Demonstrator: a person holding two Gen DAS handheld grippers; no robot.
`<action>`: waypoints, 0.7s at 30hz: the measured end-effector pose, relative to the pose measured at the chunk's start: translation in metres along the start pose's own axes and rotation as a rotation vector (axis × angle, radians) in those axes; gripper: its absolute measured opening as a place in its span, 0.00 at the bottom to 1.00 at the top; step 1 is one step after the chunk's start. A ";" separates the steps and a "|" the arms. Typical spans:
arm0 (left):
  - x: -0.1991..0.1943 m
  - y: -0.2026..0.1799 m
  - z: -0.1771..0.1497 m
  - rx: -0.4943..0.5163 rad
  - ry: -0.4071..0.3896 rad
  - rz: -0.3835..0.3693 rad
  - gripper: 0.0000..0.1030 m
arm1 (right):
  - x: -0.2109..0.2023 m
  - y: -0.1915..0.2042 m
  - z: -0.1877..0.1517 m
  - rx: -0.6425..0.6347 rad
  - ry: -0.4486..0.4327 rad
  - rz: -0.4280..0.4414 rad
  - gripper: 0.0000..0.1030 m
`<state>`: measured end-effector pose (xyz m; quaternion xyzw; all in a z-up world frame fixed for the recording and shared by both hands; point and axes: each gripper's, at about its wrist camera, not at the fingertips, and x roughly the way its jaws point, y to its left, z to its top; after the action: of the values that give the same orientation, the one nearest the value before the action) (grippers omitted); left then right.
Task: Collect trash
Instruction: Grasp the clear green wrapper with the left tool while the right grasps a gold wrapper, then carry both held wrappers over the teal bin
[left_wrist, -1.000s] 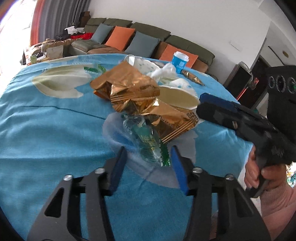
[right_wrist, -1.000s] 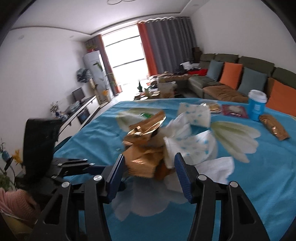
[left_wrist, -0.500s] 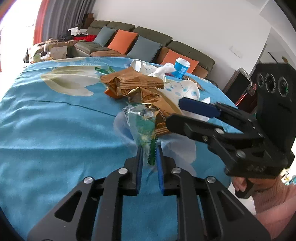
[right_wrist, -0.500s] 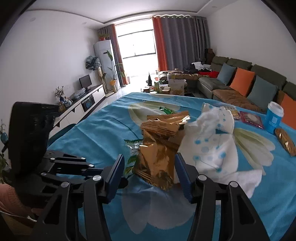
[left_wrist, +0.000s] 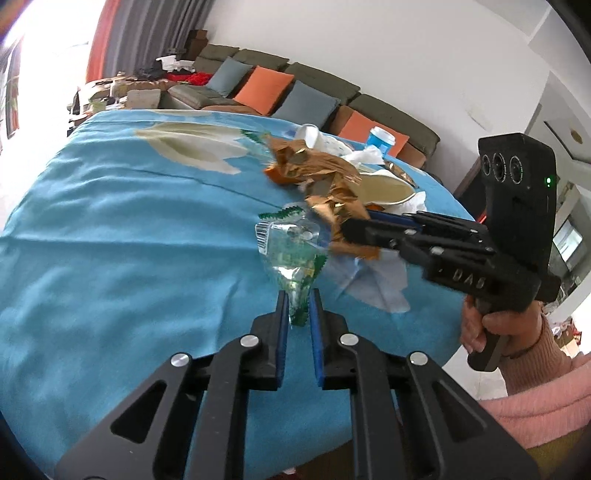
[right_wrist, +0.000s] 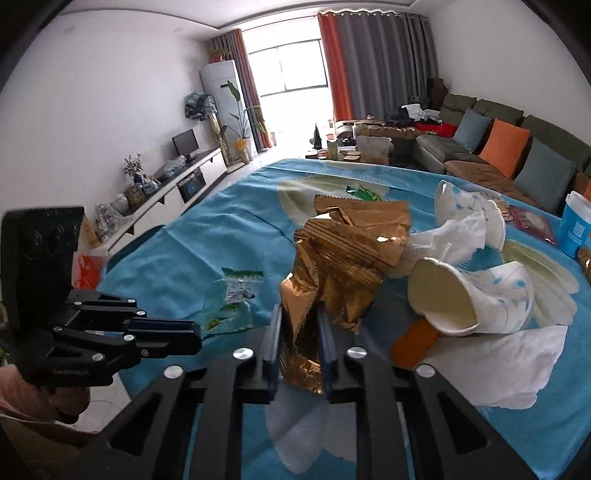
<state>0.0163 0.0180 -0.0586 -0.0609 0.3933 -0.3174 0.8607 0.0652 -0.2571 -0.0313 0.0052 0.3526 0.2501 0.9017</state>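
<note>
You have a clear wrapper (left_wrist: 291, 258) with green zigzag edges pinched by its lower end, standing upright above the blue cloth. Your gold wrapper (right_wrist: 340, 266) is crumpled and shiny, clamped at its bottom end and rising above the pile. Beside it lie two white paper cups (right_wrist: 476, 299) on their sides, crumpled tissues (right_wrist: 517, 362) and an orange scrap (right_wrist: 413, 339).

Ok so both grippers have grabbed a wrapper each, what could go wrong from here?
The left gripper pinches only the clear wrapper's thin tail, so it may slip out. The gold wrapper in the right gripper lies against a tissue and paper cup; lifting might drag or roll them.
</note>
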 end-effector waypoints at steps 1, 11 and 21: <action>-0.002 0.003 -0.001 -0.006 -0.005 0.003 0.11 | -0.003 0.000 0.000 0.007 -0.003 0.016 0.13; -0.038 0.026 -0.011 -0.063 -0.066 0.045 0.11 | -0.012 0.016 0.006 0.028 0.000 0.188 0.12; -0.088 0.057 -0.024 -0.135 -0.138 0.158 0.11 | 0.006 0.064 0.026 -0.041 0.005 0.334 0.12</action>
<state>-0.0156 0.1193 -0.0394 -0.1094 0.3573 -0.2165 0.9019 0.0567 -0.1940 -0.0039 0.0446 0.3439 0.4035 0.8467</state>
